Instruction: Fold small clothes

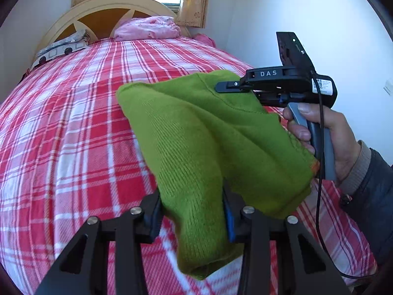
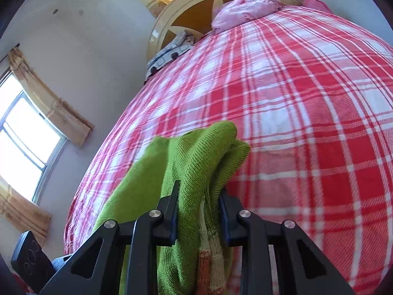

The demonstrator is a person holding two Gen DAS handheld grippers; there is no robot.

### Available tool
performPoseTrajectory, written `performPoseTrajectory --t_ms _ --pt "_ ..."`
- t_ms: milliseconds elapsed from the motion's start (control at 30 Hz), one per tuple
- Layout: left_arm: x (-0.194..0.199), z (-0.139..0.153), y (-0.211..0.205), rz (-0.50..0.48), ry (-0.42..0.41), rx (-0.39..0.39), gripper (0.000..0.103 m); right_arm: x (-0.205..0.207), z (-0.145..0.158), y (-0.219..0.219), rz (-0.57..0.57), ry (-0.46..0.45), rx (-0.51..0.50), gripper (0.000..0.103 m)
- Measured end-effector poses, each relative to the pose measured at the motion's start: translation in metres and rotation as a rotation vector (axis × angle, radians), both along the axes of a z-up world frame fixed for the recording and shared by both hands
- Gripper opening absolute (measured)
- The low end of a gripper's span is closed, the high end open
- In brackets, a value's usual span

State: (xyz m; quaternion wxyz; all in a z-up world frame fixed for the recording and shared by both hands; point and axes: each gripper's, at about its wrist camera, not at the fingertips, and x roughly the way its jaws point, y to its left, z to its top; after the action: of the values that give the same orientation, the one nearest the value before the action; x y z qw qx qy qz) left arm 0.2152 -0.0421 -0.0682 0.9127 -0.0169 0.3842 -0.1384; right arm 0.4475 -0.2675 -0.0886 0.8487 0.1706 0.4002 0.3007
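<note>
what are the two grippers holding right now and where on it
Both hold the green knit garment above the plaid bed: the left gripper pinches a bunched fold, the right gripper a gathered edge.

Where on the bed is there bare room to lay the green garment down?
The plaid bedspread is bare from the green garment back to the pink bundle and patterned pillow. Only the headboard end is crowded.
</note>
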Motion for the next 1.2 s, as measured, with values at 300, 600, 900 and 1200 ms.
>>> performPoseTrajectory --t_ms 300,600,900,1200 --pt "-0.04 0.013 0.045 0.134 -0.037 -0.019 0.041 -0.031 0.004 0.063 0.104 -0.016 0.029 0.026" --pt "-0.086 0.017 0.094 0.232 -0.059 -0.013 0.041 -0.053 0.009 0.144 0.233 -0.013 0.061 0.026" --pt "-0.12 0.016 0.137 0.318 -0.074 0.01 0.041 -0.074 0.016 0.214 0.326 -0.02 0.077 0.025" --pt "-0.147 0.019 0.165 0.385 -0.085 0.037 0.041 -0.087 0.022 0.266 0.402 -0.018 0.086 0.025"
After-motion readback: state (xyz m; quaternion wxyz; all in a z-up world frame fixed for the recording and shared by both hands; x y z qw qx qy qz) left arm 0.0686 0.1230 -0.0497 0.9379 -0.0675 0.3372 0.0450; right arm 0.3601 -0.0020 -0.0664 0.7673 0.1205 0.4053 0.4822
